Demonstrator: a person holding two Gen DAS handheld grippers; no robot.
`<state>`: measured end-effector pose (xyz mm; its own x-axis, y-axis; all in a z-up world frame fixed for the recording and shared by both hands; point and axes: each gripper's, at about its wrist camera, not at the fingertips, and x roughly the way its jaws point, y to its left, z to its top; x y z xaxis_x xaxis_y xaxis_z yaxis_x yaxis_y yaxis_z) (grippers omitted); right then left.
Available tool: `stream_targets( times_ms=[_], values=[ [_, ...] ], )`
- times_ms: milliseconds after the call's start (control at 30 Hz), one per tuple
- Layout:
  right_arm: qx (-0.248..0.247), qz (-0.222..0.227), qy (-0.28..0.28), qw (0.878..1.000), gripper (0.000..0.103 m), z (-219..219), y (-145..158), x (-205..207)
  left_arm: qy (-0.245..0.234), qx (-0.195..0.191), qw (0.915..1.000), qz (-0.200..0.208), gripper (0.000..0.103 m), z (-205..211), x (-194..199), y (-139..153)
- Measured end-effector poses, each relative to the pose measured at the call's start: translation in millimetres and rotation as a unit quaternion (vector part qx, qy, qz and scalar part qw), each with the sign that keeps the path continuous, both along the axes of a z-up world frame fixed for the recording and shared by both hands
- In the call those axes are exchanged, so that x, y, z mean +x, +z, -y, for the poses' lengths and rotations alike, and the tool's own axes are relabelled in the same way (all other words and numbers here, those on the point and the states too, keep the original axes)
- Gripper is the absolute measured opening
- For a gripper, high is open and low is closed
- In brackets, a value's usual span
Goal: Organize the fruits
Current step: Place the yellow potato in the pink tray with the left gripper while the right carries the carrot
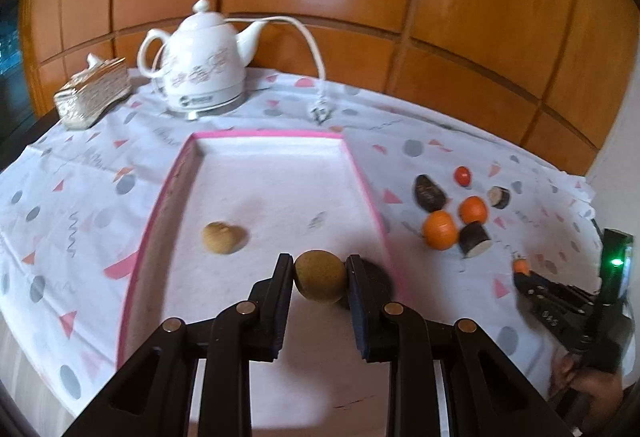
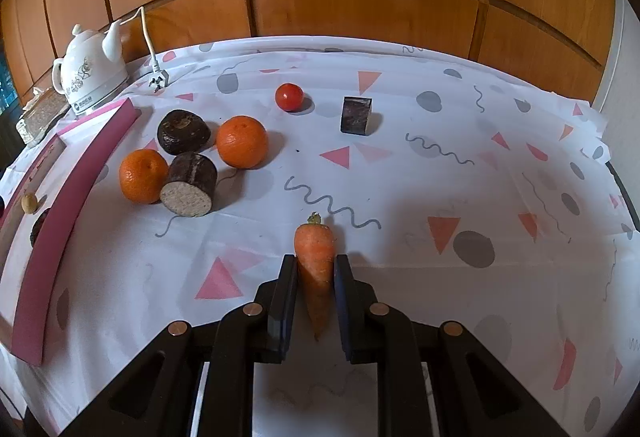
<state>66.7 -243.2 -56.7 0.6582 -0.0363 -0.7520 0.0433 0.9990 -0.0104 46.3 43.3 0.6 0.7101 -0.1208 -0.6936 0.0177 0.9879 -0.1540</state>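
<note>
Left gripper point(image 1: 320, 279), angled downward over the near part of the pink-rimmed tray point(image 1: 264, 135), jaws clamped on a round brown fruit point(image 1: 320, 277); a second brown fruit point(image 1: 223, 237) lies on the tray floor. Right gripper point(image 2: 316, 277), likewise tilted down above the patterned cloth point(image 2: 440, 177), jaws clenched on a small carrot point(image 2: 315, 257), leafy end pointing away. Two oranges point(image 2: 242, 142), dark cut pieces point(image 2: 188, 185) and a cherry tomato point(image 2: 289, 96) rest on the cloth beside the tray.
</note>
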Motion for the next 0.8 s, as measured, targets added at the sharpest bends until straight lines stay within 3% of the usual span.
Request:
stream_targets(
  times_ms=[400, 600, 800],
  values=[
    [0.039, 0.002, 0.032, 0.999, 0.018, -24, 10, -11, 0.061, -0.017, 0.9979, -0.014, 0.027, -50, -4, -11],
    [0.067, 0.021, 0.089, 0.994, 0.018, -58, 30, -18, 0.078, -0.018, 0.9966, -0.020, 0.027, -65, -8, -19],
    [0.097, 0.035, 0.177, 0.979, 0.018, -111, 49, -29, 0.077, -0.016, 0.9967, -0.022, 0.027, -65, -11, -21]
  ],
)
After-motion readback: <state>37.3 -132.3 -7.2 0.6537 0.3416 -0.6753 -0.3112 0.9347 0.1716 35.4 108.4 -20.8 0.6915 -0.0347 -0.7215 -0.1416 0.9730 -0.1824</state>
